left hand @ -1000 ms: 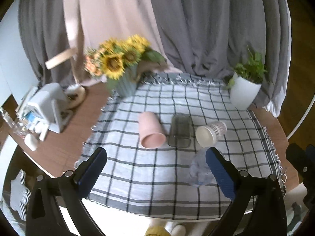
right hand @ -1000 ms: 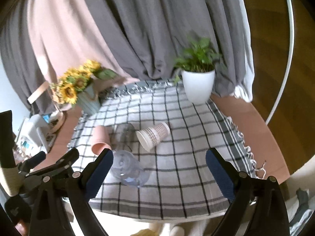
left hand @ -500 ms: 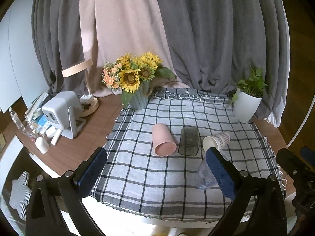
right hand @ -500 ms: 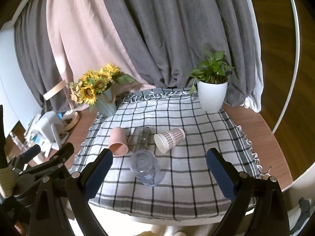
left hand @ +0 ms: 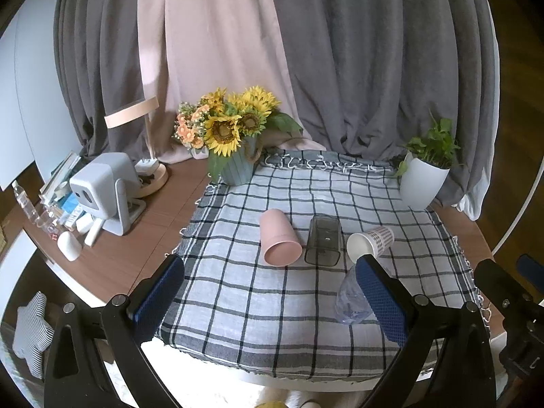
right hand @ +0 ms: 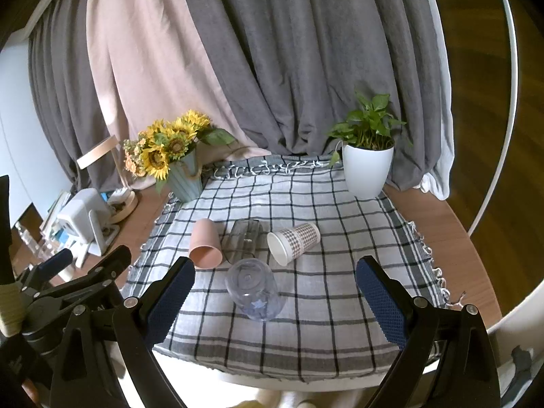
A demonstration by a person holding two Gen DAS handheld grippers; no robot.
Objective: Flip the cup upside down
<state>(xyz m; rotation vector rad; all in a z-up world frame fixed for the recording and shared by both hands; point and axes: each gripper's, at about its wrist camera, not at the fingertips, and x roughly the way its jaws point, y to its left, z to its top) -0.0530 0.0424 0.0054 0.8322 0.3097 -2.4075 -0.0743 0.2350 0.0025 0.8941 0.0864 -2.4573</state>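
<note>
Several cups lie on their sides on the checked cloth (left hand: 238, 292): a pink cup (left hand: 278, 242), a smoky clear tumbler (left hand: 323, 239), a patterned paper cup (left hand: 370, 242) and a clear plastic cup (left hand: 350, 297). They also show in the right wrist view: the pink cup (right hand: 205, 244), the tumbler (right hand: 243, 240), the paper cup (right hand: 293, 243) and the clear cup (right hand: 254, 289), its base toward the camera. My left gripper (left hand: 268, 301) is open and empty, back from the table's near edge. My right gripper (right hand: 274, 302) is open and empty, nearest the clear cup.
A sunflower vase (left hand: 238, 166) stands at the cloth's back left and a white potted plant (right hand: 367, 170) at the back right. A white device (left hand: 105, 190) and small items sit on the bare wood at left. Curtains hang behind.
Both grippers have pulled back and risen, so the table looks farther and more of the curtains show. The cups have not moved.
</note>
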